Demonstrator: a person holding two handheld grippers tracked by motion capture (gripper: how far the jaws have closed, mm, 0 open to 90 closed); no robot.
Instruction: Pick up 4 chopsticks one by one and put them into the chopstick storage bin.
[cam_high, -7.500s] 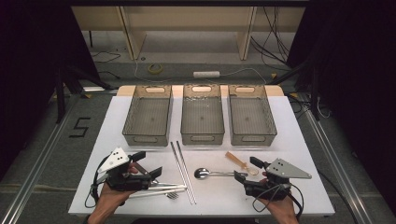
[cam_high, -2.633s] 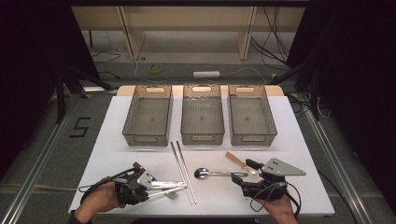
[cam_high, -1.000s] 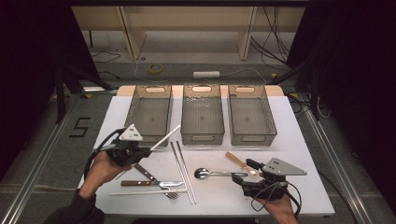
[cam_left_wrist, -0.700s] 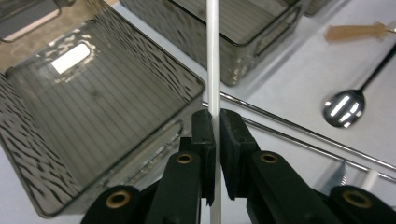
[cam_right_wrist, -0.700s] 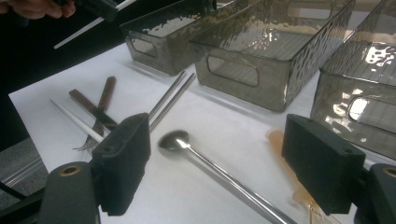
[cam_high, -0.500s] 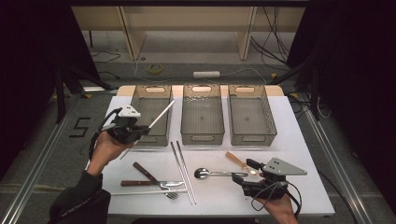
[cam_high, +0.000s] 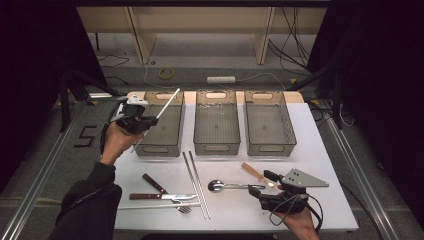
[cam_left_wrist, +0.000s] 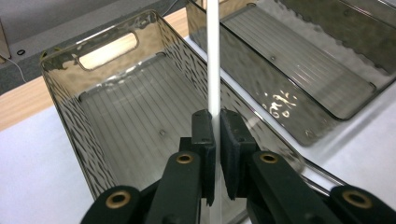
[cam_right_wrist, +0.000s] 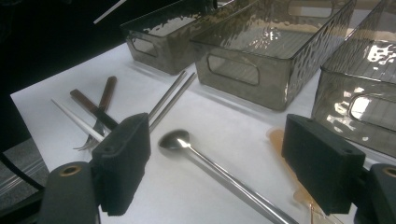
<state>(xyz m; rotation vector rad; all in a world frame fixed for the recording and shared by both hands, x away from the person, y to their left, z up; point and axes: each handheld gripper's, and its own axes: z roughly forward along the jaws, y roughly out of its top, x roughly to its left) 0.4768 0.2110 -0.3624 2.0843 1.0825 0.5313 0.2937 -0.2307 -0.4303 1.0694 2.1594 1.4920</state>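
Left gripper (cam_high: 142, 121) pinching white plastic chopstick (cam_left_wrist: 214, 70) between narrow jaws, hovering over leftmost smoky ribbed plastic bin (cam_high: 161, 131). Right gripper (cam_high: 263, 187) idling near table edge, jaws wide, holding nothing. Progress: early, all three bins looking empty. Remaining on white table (cam_high: 310, 145): second white chopstick (cam_high: 160, 205), fork (cam_high: 184, 208), brown-handled knife (cam_high: 162, 196), metal chopstick pair (cam_high: 196, 182), steel spoon (cam_high: 232, 186), wooden spoon (cam_high: 253, 173). Only readable writing: "5" marking on floor (cam_high: 86, 136).

We see the white table (cam_high: 320, 150) brightly lit from above while the surroundings sink into darkness. Glare glints off the rippled bins (cam_right_wrist: 275, 42). Both gripper views blur their nearest black jaws, and the high view is soft and grainy.
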